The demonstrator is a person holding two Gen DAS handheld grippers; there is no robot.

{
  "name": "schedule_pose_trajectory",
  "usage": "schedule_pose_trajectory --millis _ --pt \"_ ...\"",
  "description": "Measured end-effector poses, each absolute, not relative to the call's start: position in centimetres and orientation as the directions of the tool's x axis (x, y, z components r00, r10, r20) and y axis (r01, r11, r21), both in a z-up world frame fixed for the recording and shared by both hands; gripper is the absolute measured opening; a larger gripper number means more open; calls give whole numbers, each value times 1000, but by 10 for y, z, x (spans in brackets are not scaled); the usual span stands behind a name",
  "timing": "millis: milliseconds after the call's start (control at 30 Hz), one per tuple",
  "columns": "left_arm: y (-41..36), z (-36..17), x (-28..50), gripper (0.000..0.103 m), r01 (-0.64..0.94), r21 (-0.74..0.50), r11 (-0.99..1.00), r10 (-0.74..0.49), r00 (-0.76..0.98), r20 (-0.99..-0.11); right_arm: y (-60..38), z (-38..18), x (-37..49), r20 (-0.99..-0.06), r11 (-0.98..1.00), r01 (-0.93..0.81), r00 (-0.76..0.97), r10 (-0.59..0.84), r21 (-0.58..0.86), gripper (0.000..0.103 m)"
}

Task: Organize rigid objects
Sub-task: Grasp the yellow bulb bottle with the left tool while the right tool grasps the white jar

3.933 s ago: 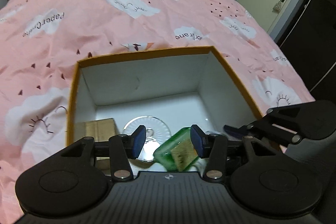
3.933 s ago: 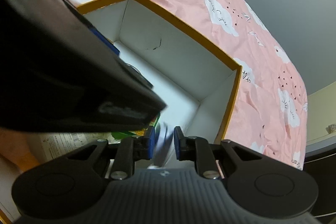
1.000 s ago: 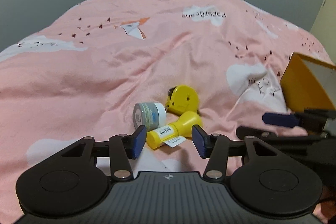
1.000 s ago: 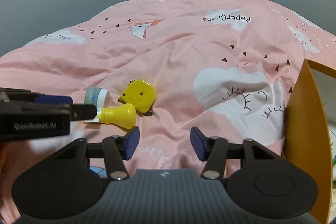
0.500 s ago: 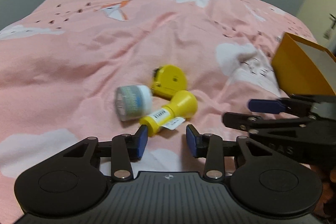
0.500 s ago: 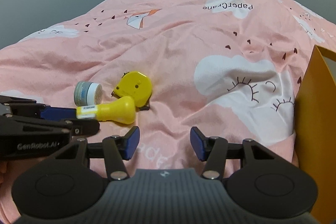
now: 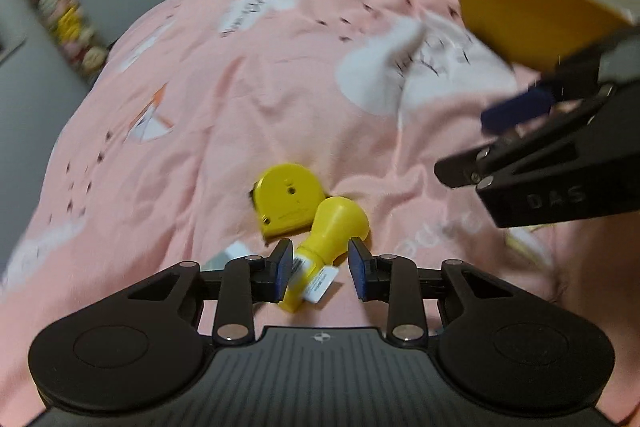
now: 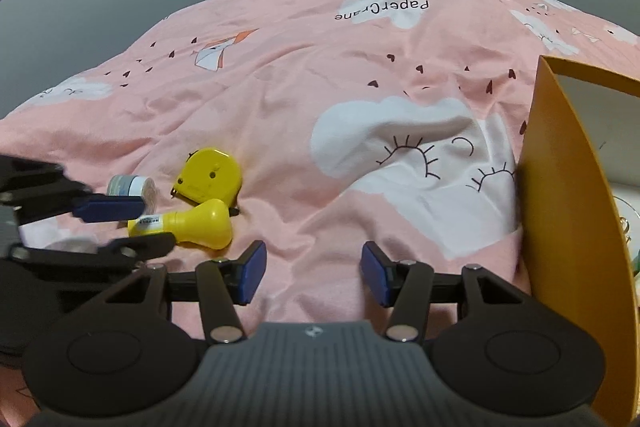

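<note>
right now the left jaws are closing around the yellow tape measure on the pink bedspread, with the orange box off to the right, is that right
Not quite. The left gripper has its jaws closing around the yellow bottle, not the yellow tape measure, which lies just beyond it. The left wrist view shows this. The pink bedspread and the orange box off to the right are as you say.

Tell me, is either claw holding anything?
Not yet. The left gripper is closing around the yellow bottle, near its neck; the right gripper is empty.
</note>
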State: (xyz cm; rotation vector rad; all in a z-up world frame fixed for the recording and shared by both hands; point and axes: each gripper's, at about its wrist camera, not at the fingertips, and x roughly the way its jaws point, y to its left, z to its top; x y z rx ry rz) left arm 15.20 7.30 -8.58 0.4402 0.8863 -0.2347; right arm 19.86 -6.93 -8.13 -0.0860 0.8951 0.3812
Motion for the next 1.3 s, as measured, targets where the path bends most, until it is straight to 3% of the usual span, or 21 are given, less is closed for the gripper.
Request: schedule_pose_trajectory --millis 100,167,333,433,500,633,867,1000,1300 --pt "64 -98 159 38 432 326 841 0 602 -798 -73 -83 201 -776 931 -350 558 292 99 53" --pt "60 -106 164 45 446 358 820 28 593 -805 -78 -82 204 -774 934 -332 554 307 133 54" --pt "53 -124 169 46 464 388 797 64 573 -817 -91 -72 206 -758 941 -276 566 325 198 56" --pt "54 -125 168 43 447 387 806 69 579 -812 -95 -61 195 -739 960 -241 619 266 143 71" --pt "55 -120 164 38 426 388 818 68 597 -799 -96 -58 187 -737 962 -254 629 246 104 70" --pt "63 -103 154 27 359 321 876 27 629 -777 -97 -58 168 -729 958 -267 635 255 102 70" --pt "84 -66 131 27 210 180 961 -15 688 -725 -87 -64 170 -713 943 -311 633 300 121 70" --pt "107 -46 122 27 81 150 985 44 729 -683 -68 -68 178 -701 913 -386 614 362 133 60" --pt "163 -36 122 27 -205 109 973 221 676 -703 -11 -80 193 -688 801 -555 491 534 226 60"
